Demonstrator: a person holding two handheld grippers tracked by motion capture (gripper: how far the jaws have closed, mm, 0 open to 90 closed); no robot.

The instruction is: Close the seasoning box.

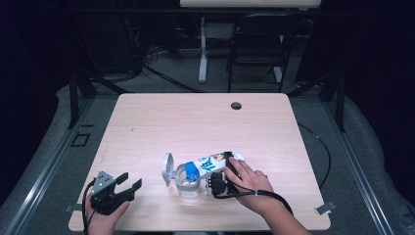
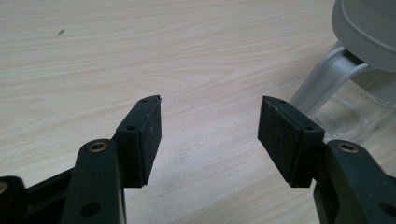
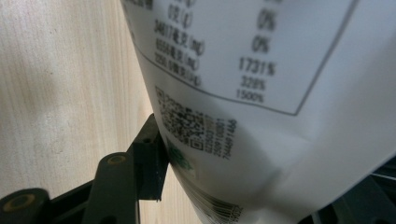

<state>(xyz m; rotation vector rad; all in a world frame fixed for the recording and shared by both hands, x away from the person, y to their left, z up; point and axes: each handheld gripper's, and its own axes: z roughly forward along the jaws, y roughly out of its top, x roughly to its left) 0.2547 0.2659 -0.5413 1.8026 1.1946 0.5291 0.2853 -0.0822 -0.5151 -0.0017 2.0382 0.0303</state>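
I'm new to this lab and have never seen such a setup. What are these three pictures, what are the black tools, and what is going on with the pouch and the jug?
A person sits at a wooden table with a hand-held two-jaw gripper in each hand. The high view looks down from above; the other two come from cameras riding on the grippers. The left gripper rests near the table's edge, jaws open and empty, as its own view shows. The right gripper clamps a white and blue pouch, tipped toward a clear jug with a grey handle and an open grey lid. Its view shows the pouch's printed back close up.
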